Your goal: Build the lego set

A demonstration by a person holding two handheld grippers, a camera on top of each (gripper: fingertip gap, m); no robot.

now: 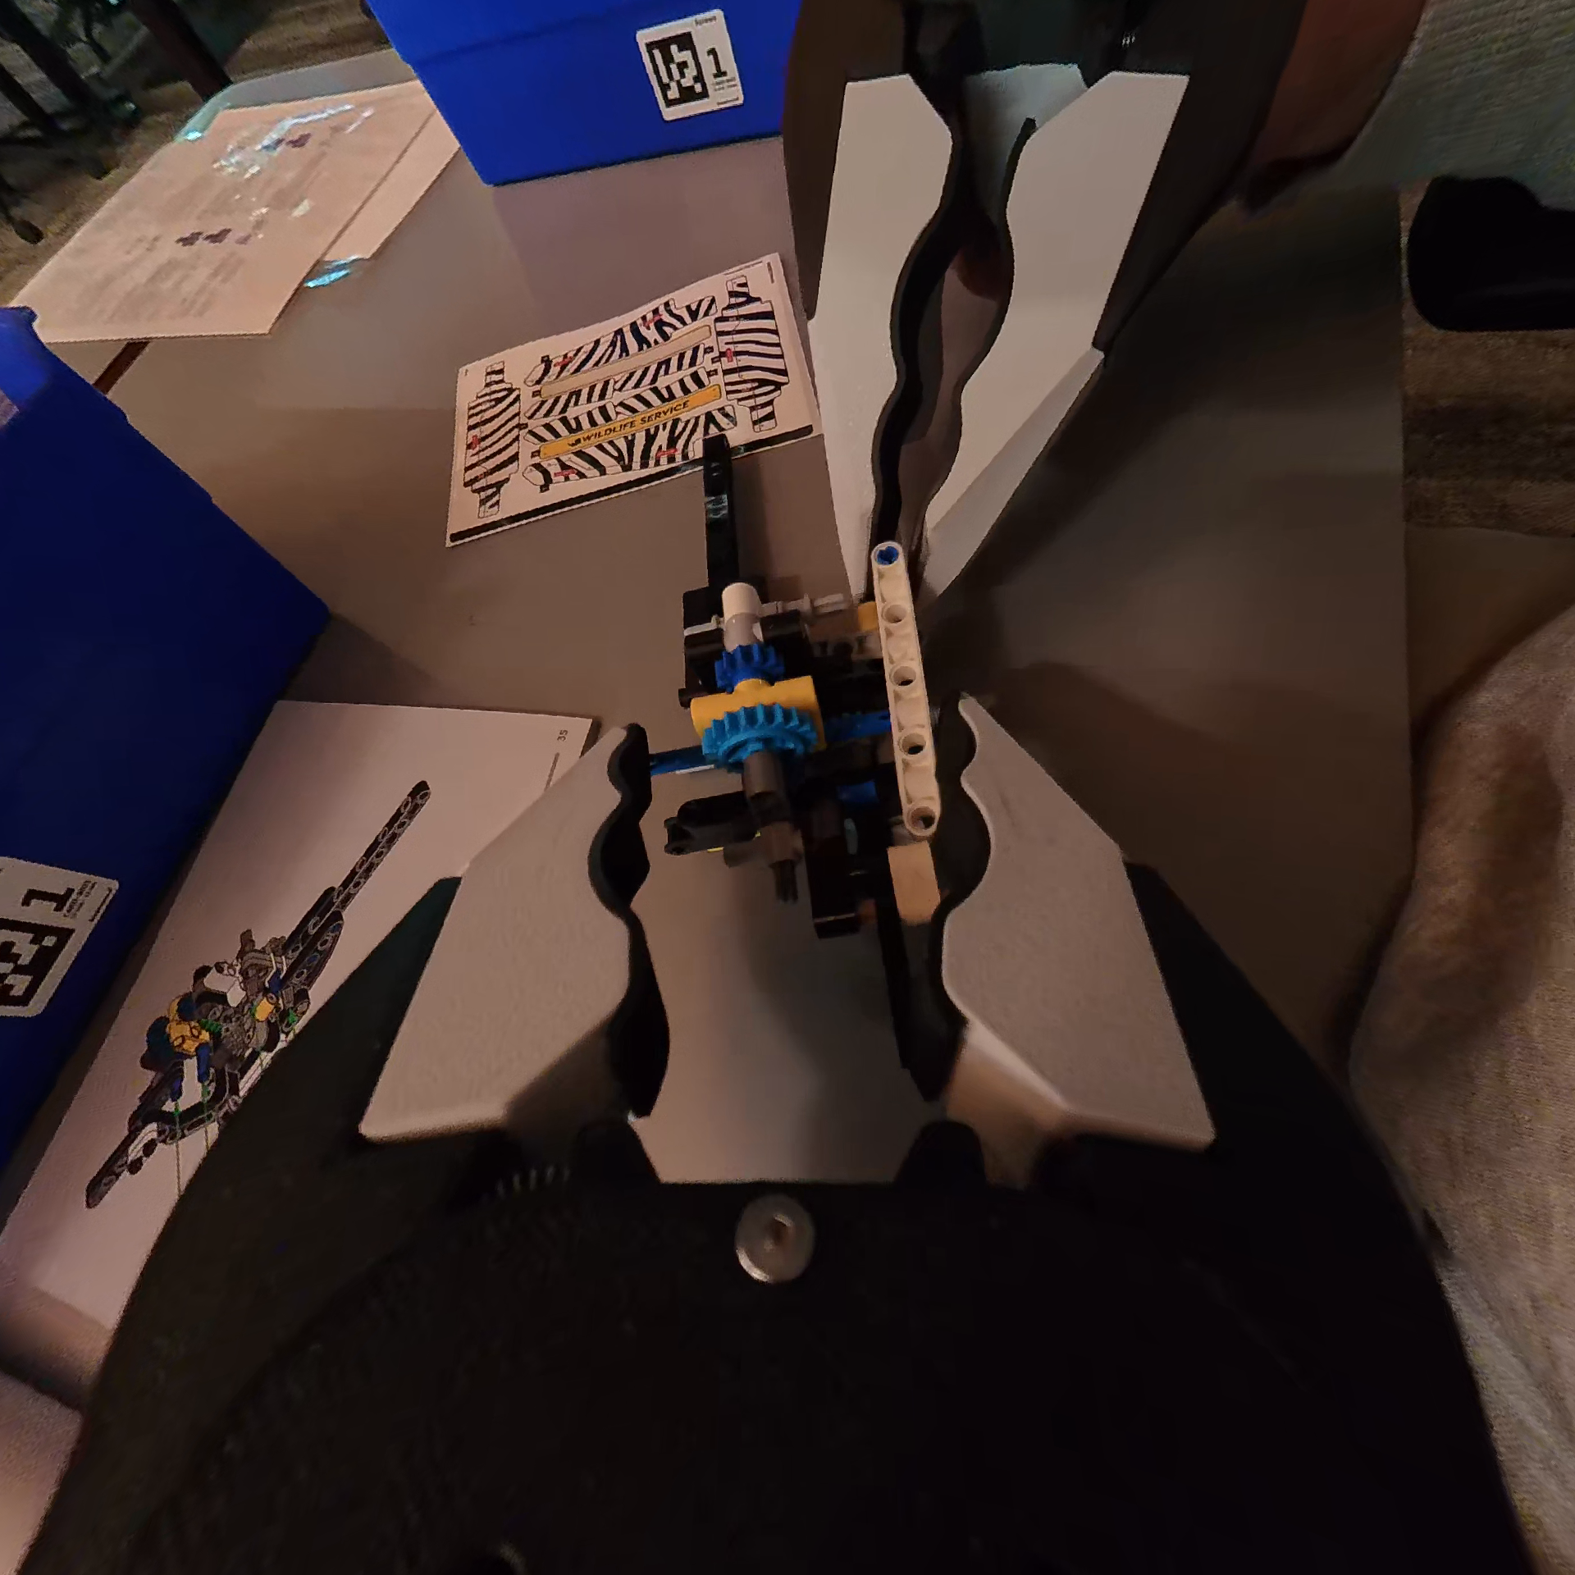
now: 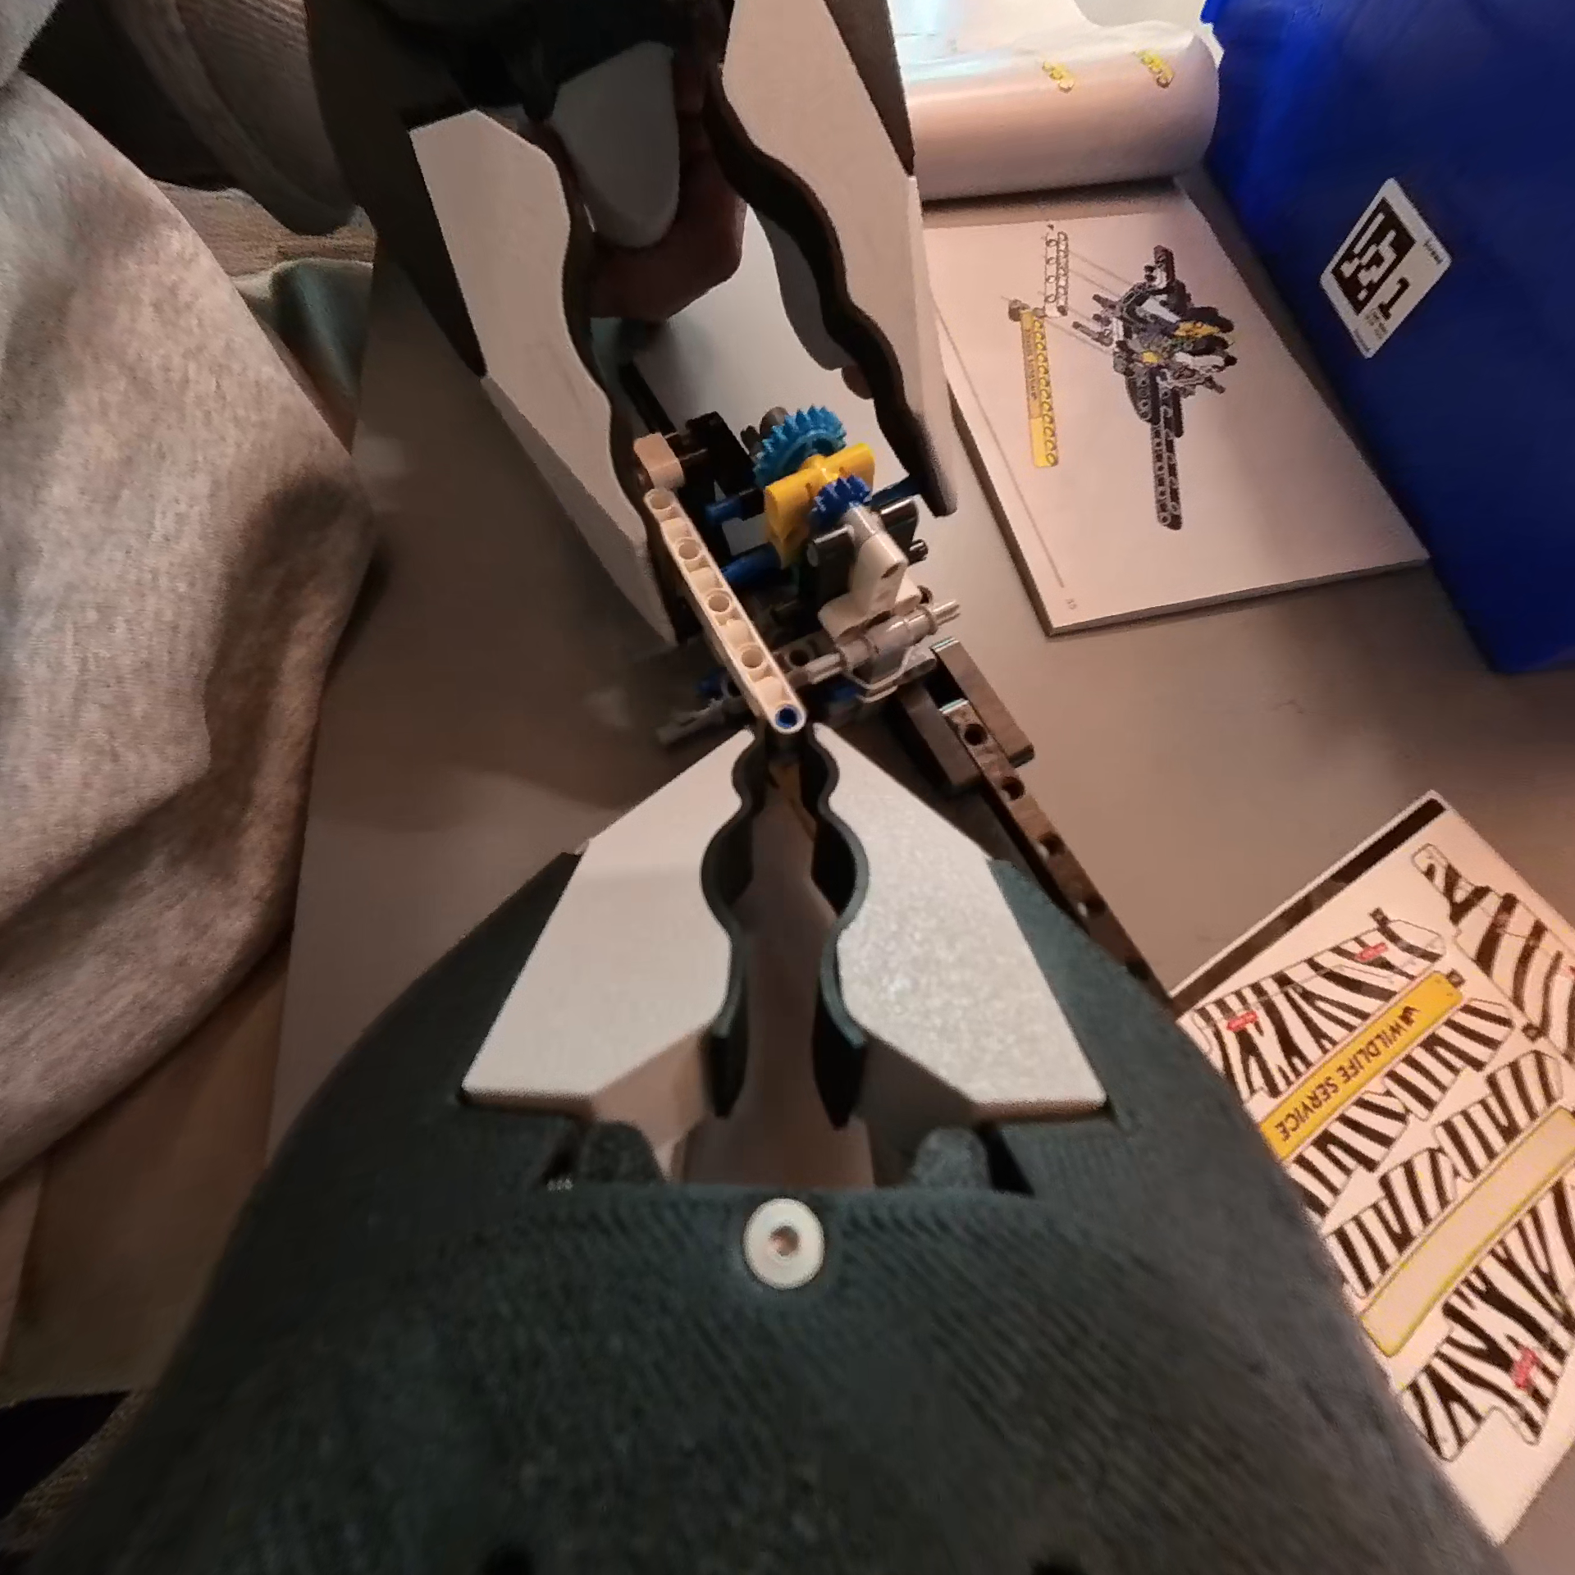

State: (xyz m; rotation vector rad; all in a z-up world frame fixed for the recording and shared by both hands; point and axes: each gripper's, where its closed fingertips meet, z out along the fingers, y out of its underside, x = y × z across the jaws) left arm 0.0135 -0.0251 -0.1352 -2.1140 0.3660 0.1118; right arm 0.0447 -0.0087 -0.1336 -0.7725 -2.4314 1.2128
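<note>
The partly built lego assembly [image 1: 758, 707] has blue gears, a yellow block and a long black beam [image 1: 720, 511], and rests low over the grey table [image 1: 341, 477]. My left gripper [image 1: 797, 733] is shut on it: one finger touches a blue axle end, the other presses the white holed beam [image 1: 905, 682] on its side. My right gripper [image 2: 784, 740] is nearly closed, its tips pinching the far end of the white beam [image 2: 716, 597], which carries a blue pin. The assembly [image 2: 801, 503] and left gripper [image 2: 793, 528] show in the right wrist view, the right gripper [image 1: 899, 533] in the left.
A zebra-striped sticker sheet [image 1: 631, 400] lies behind the assembly. An open instruction booklet [image 1: 341, 895] lies at the left. Blue bins stand at the back [image 1: 579, 77] and left [image 1: 128, 665]. A paper sheet [image 1: 239, 204] lies far left. Grey fabric [image 2: 128, 511] borders the table edge.
</note>
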